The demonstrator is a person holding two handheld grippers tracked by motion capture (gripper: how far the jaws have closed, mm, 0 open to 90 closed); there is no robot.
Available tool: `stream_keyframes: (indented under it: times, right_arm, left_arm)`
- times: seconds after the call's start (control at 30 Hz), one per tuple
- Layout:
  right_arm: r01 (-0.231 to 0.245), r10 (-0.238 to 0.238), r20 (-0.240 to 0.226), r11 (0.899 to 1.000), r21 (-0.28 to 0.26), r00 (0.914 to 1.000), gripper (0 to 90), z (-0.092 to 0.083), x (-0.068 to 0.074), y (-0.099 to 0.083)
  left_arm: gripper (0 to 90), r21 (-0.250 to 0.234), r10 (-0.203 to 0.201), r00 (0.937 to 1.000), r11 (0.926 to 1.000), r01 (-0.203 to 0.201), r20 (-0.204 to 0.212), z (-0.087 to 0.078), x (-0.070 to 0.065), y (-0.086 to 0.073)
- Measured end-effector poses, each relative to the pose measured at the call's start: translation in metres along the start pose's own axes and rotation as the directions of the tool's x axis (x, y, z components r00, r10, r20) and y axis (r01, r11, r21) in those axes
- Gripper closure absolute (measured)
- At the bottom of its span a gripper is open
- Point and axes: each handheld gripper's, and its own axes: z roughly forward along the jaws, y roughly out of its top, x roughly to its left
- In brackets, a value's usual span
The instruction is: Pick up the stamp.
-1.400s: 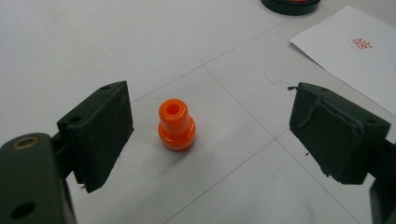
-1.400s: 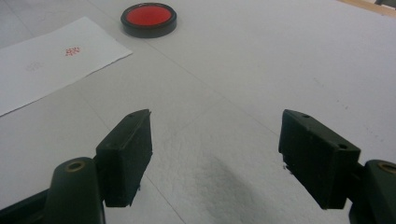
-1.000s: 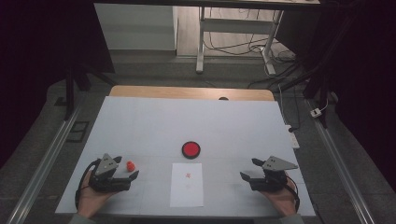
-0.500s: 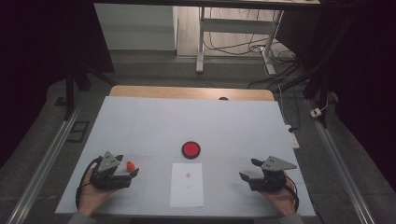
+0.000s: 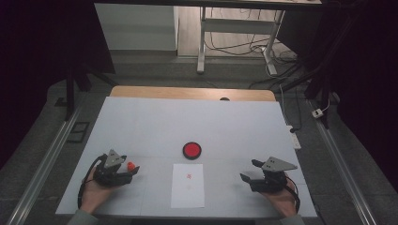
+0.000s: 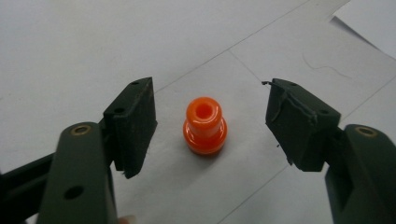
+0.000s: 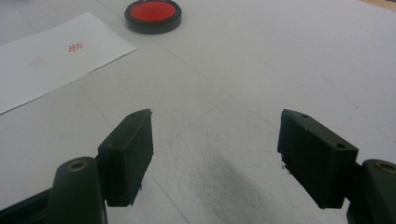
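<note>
Change: the left gripper (image 5: 133, 169) has been edging up around the orange peg (image 5: 131, 165), its fingers (image 6: 133, 123) just closing in.
Left fingers: standing apart, flanking the peg on both sides, gaps showing, no contact.
Peg: sitting upright on the white tabletop (image 5: 155, 126), left of the paper sheet (image 5: 187, 185).
Right gripper (image 5: 248, 171): resting low, fingers (image 7: 128, 156) spread wide, gripping nothing.
Red disc (image 5: 191, 150): lying just beyond the sheet.

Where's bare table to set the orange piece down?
Bare: the far half of the white table beyond the red disc, and between the paper sheet and the right gripper. Tightest: left gripper around orange stamp.
</note>
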Motion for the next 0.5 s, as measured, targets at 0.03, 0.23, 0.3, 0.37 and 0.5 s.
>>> stream_keyframes:
  times: [0.03,0.23,0.3,0.37,0.5]
  right_arm:
    - [0.001,-0.001,0.0,1.0,0.0,1.0,26.5,-0.0001,-0.0001,-0.0001]
    - [0.001,-0.001,-0.005,1.0,0.001,1.0,26.5,0.0004,-0.0003,-0.0004]
    - [-0.002,0.002,-0.008,1.0,-0.004,1.0,26.5,0.0007,0.0003,-0.0003]
    - [0.002,-0.002,-0.005,1.0,0.001,1.0,26.5,0.0004,0.0004,0.0001]
    - [0.001,-0.001,-0.007,1.0,-0.005,1.0,26.5,0.0006,0.0007,0.0001]
  left_arm:
    - [35.4,0.008,0.003,1.0,1.0,-0.003,-0.004,0.0014,0.001,0.0]
    - [42.2,0.015,-0.005,1.0,0.9999,0.005,0.003,0.0035,0.004,-0.0011]
    - [45.0,0.014,-0.004,1.0,0.9999,0.004,0.005,0.0036,0.0042,-0.0013]
    - [46.2,0.015,-0.003,1.0,0.9999,0.003,0.007,0.0038,0.0044,-0.0015]
    - [52.1,0.017,-0.003,0.9999,0.9998,0.003,0.01,0.0045,0.0047,-0.0021]
